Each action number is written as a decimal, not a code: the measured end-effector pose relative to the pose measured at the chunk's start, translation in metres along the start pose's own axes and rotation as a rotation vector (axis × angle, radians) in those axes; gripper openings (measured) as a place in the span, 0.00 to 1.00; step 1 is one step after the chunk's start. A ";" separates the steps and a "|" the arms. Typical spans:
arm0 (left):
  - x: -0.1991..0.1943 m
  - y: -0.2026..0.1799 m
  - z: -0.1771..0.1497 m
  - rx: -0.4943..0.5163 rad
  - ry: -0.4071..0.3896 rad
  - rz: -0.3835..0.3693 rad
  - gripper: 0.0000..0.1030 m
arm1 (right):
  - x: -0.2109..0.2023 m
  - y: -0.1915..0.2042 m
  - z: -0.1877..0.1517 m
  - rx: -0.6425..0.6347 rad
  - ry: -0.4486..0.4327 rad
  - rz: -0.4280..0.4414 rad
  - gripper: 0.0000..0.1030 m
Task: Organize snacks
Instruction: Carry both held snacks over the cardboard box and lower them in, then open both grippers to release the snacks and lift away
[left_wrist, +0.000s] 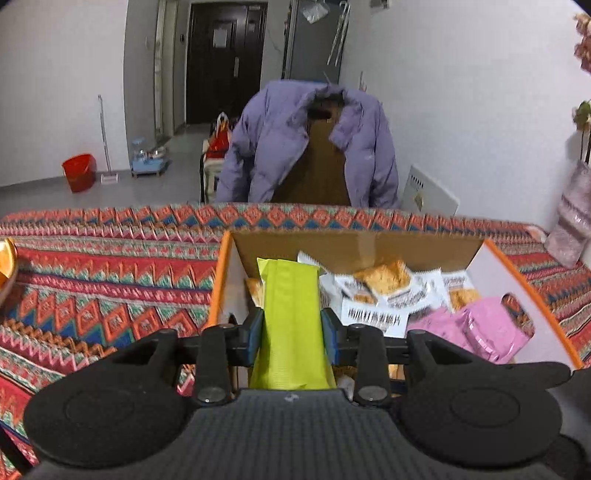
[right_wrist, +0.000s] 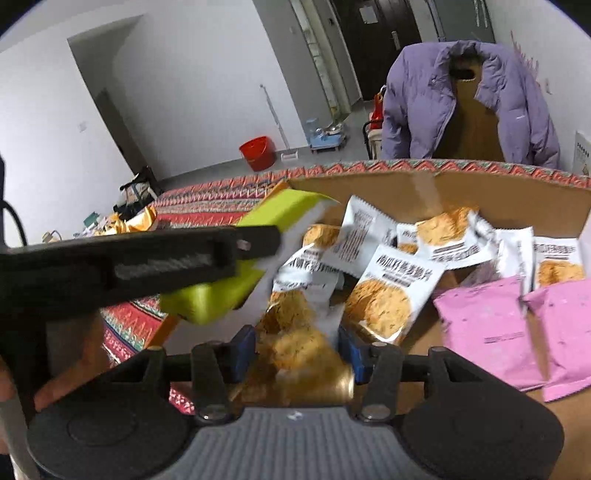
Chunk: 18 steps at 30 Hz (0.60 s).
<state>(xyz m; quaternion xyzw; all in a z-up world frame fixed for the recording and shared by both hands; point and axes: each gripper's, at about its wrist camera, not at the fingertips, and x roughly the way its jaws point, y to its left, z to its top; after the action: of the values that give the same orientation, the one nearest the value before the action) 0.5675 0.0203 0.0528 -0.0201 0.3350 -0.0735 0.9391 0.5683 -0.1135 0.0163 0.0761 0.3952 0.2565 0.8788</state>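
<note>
Only right wrist shows gold packet (right_wrist: 295, 354) in right claw (right_wrist: 297, 349).

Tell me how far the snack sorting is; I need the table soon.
Done: white packets and pink packets lie in the cardboard box. In hand: left gripper grips a green packet, right gripper a golden packet, both at the box. Left: orange wrappers on the table.

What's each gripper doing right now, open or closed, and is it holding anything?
Left gripper: closed on the green packet.
Right gripper: closed on a gold snack packet, above the box.
</note>
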 end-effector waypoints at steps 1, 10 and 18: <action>0.003 0.000 -0.003 0.003 0.007 0.002 0.34 | 0.000 0.001 -0.001 -0.012 0.002 -0.006 0.54; -0.020 0.005 -0.010 0.024 -0.010 -0.014 0.47 | -0.040 -0.013 -0.005 -0.036 -0.044 -0.073 0.65; -0.086 -0.004 -0.009 0.075 -0.067 -0.018 0.56 | -0.122 -0.028 0.001 -0.021 -0.143 -0.160 0.67</action>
<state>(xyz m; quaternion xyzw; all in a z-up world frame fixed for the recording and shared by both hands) 0.4956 0.0291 0.0996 0.0098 0.3003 -0.0940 0.9492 0.5121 -0.1996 0.0878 0.0533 0.3335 0.1832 0.9232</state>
